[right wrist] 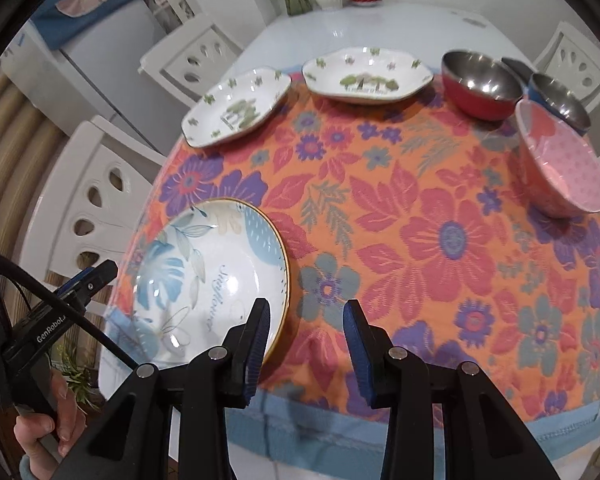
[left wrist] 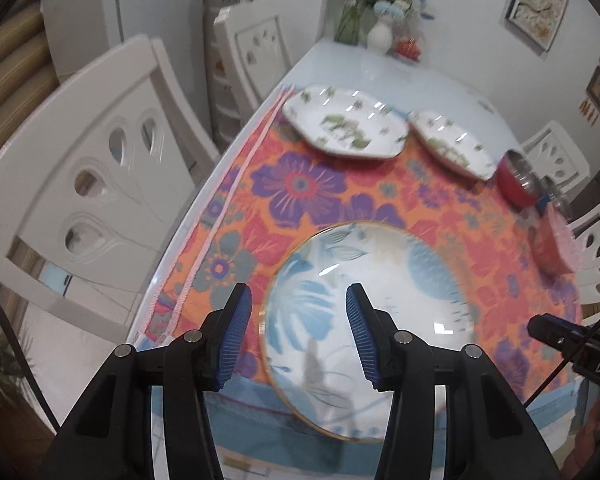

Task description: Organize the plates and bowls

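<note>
Both grippers hang above the near edge of the table with nothing held: the left gripper (left wrist: 299, 332) has its blue pads apart over the blue-leaf plate (left wrist: 364, 308), and the right gripper (right wrist: 306, 346) has its pads apart over the floral tablecloth (right wrist: 420, 216), just right of that plate. The plate sits at the lower left of the right wrist view, its near rim reaching the cloth's edge, so a careless nudge or a shallow pinch on the glossy rim could tip it off the table. At the top of that frame lie two green-patterned octagonal dishes (right wrist: 236, 108) (right wrist: 366, 76), then a red steel bowl (right wrist: 480, 84), a blue steel bowl (right wrist: 560, 100) and a pink bowl (right wrist: 564, 160). All are empty; the bowls crowd together, so one may knock another.
</note>
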